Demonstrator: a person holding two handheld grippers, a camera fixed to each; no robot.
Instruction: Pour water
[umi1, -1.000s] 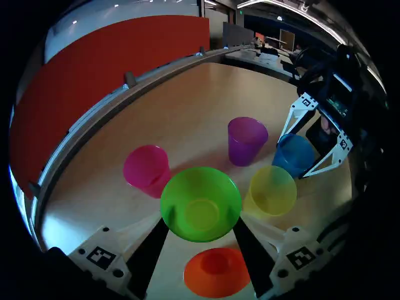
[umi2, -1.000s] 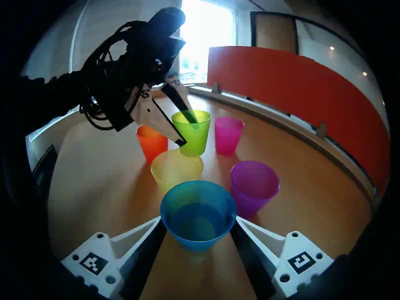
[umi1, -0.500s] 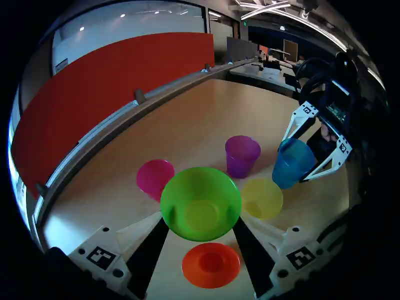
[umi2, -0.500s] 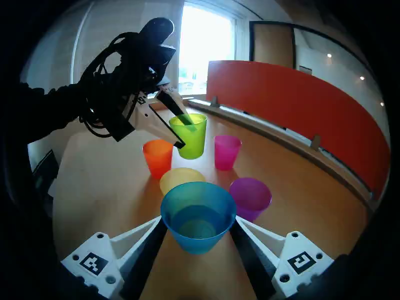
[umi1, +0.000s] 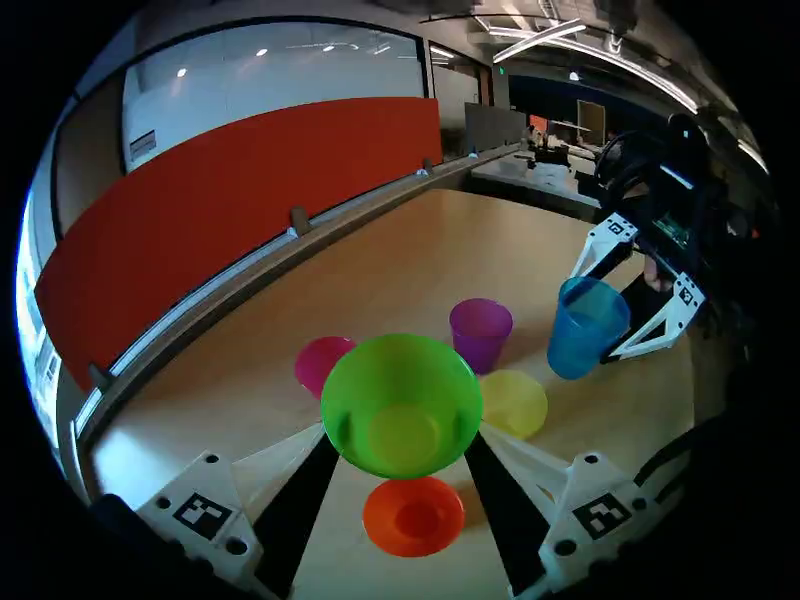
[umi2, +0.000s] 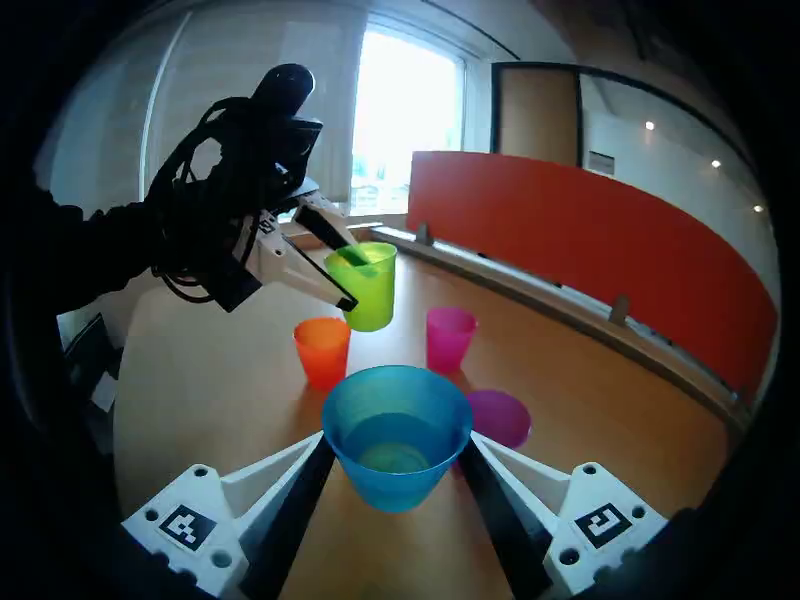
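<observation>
While both cups hang upright above the table (umi1: 400, 250), pouring seems not yet begun; left gripper (umi1: 402, 447) clamps the green cup (umi1: 402, 400); right gripper (umi2: 397, 455) clamps the blue cup (umi2: 397, 430), seemingly holding water.

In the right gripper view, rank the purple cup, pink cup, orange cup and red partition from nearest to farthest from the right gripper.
1. Purple plastic cup, just right of the right gripper.
2. Pink plastic cup, ahead right, and orange plastic cup, ahead left: too close to call.
3. Red partition panel, far right background.
</observation>
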